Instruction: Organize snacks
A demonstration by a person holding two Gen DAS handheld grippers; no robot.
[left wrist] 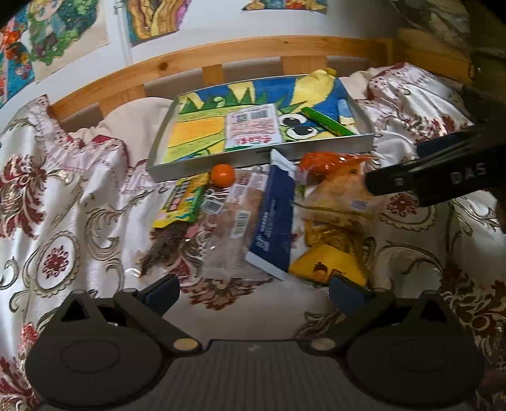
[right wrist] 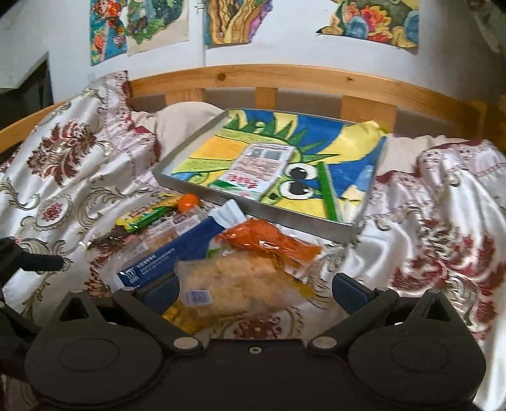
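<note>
A metal tray [left wrist: 253, 156] [right wrist: 284, 218] lined with a cartoon drawing lies on the bed and holds a white snack packet [left wrist: 251, 128] [right wrist: 262, 170] and a green stick [left wrist: 329, 121] [right wrist: 327, 193]. In front of it lies a snack pile: an orange ball [left wrist: 222, 174] [right wrist: 188, 202], a yellow-green pack [left wrist: 182, 199] [right wrist: 148, 215], a clear bread pack [left wrist: 234, 215], a blue box [left wrist: 273, 218] [right wrist: 170, 253], an orange bag [left wrist: 329, 164] [right wrist: 272, 243] and a crumbly snack bag [right wrist: 234, 281]. My left gripper [left wrist: 254, 292] is open just before the pile. My right gripper [right wrist: 254, 292] is open with the crumbly bag between its fingers, and shows in the left wrist view [left wrist: 427, 177].
A patterned white and red bedspread [left wrist: 63, 221] [right wrist: 442, 253] covers the bed. A wooden bed rail [left wrist: 253, 53] [right wrist: 284, 79] runs behind the tray, with drawings on the wall [right wrist: 227, 19] above. A yellow packet [left wrist: 329, 262] lies at the pile's near right.
</note>
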